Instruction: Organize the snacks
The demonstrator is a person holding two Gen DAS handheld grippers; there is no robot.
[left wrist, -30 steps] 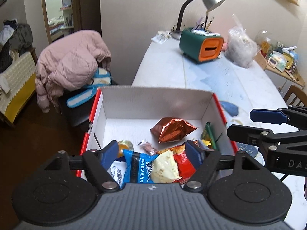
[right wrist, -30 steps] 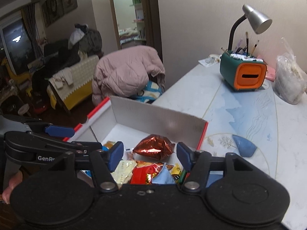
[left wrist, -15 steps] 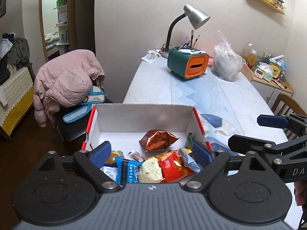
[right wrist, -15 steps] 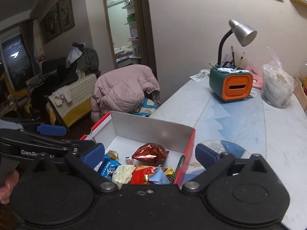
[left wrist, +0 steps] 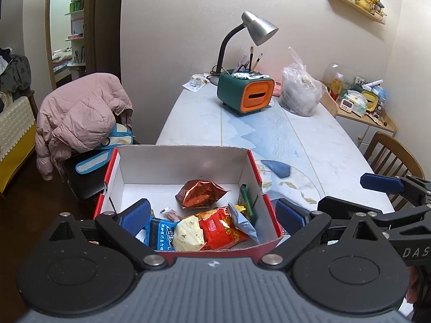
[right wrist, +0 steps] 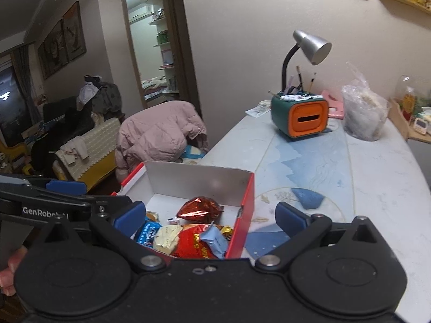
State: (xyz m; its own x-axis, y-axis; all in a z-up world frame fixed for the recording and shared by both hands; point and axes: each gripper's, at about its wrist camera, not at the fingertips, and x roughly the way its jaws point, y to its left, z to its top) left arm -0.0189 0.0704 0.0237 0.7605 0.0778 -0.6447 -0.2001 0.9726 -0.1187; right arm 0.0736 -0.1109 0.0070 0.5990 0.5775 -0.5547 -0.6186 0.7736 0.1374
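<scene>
box [left wrist: 183, 158], red outside and white inside, open-topped cardboard, on the near end of the table [left wrist: 309, 140]. light but stiff-walled; judged best taken by a side wall near the rim, since a thin wall may buckle under a hard pinch.

red chip bag [left wrist: 222, 228], at 6 o'clock in the box, puffed and crinkly, contents likely fragile; hold by a sealed end, not across the belly.

copper foil pouch [left wrist: 200, 192], box centre, lying apart from the heap. slick and light; likely to slip unless caught at a crimped seam.

blue packet [left wrist: 160, 234], at 7 o'clock, partly under the cream packet [left wrist: 188, 235]; both soft and flat, edges the likely hold.

pale blue sachet [left wrist: 242, 222], at 5 o'clock, leaning on the red bag.

green stick pack [left wrist: 245, 197], at 3 o'clock against the right wall, slim and stiffer.

left gripper [left wrist: 212, 215]: jaws spread wide, nothing pinched, hovering over the near box edge.

right gripper [right wrist: 210, 215]: jaws spread wide, empty, straddling the right wall.
</scene>
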